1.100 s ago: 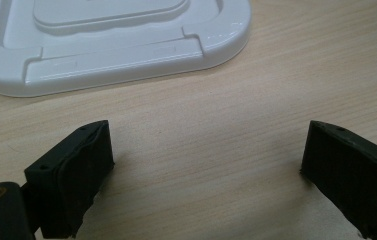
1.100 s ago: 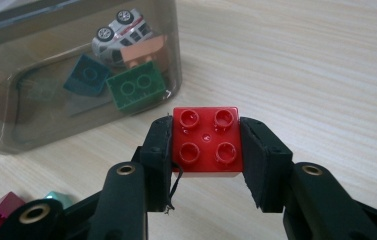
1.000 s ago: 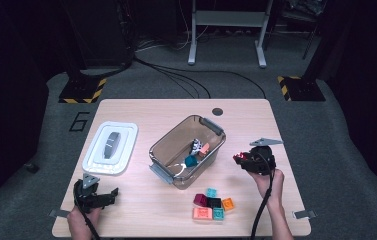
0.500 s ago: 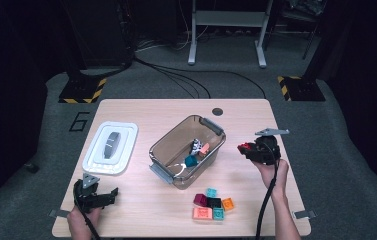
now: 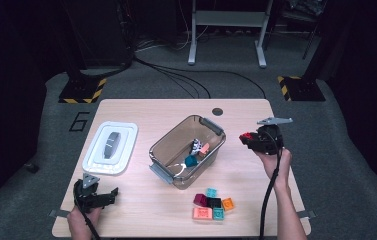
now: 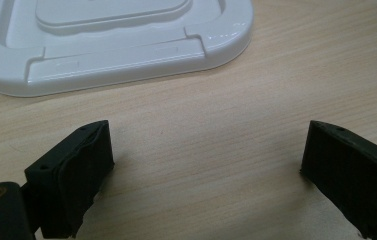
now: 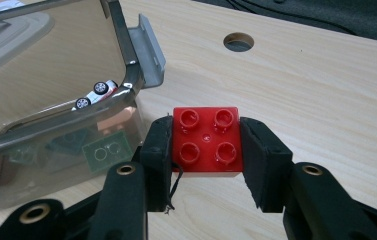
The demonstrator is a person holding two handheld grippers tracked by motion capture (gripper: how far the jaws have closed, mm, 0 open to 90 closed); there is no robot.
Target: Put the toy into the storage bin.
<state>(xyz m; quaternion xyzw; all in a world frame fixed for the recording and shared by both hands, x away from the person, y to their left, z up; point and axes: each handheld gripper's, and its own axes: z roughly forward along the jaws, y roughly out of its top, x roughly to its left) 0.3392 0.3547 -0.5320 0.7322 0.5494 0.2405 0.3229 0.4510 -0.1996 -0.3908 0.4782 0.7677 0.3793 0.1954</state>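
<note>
A light wooden table (image 5: 141, 112) is standing on grey floor. A white lid (image 5: 110, 147) is lying flat at its left side, a clear bin (image 5: 163, 147) is sitting at an angle in the middle, and a cluster of coloured blocks (image 5: 212, 205) is resting near the front edge, right of centre. A round hole (image 5: 218, 111) is showing at the far edge.

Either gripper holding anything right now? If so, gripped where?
The right gripper holds a red four-stud brick, pads clamped on two opposite side faces, studs up. The left gripper is open over the table, holding nothing.
</note>
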